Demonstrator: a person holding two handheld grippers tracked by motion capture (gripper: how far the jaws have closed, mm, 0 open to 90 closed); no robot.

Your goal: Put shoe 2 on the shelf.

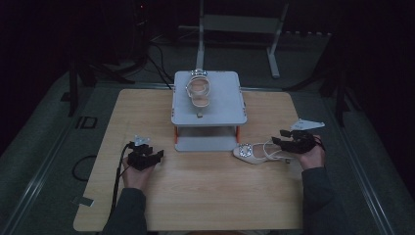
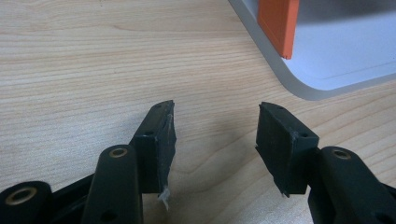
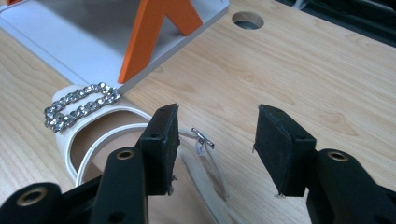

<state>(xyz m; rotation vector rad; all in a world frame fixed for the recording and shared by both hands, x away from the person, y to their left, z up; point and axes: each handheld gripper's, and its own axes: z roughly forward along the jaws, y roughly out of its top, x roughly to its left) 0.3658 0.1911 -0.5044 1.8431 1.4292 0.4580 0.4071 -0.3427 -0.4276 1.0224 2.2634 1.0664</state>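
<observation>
At the left of the wooden table (image 1: 205, 186), the left gripper (image 1: 149, 157) rests low with its 2 jaws spread wide over bare wood and nothing between them. In the middle, a grey 2-tier stand (image 1: 222, 105) carries 1 white sandal (image 1: 198, 89) on its top shelf. To the right, a second white sandal (image 1: 254, 152) with a rhinestone buckle (image 3: 79, 106) lies on the table just beside the stand's base, and the right gripper (image 1: 281, 137) sits at its heel end, jaws wide, the thin strap (image 3: 205, 156) between them unpinched.

high view: dim, surroundings near black, table (image 1: 195, 186) lit from above | gripper views: bright, even, sharp | soft shadows under fingers (image 2: 159, 140) | no glare
</observation>
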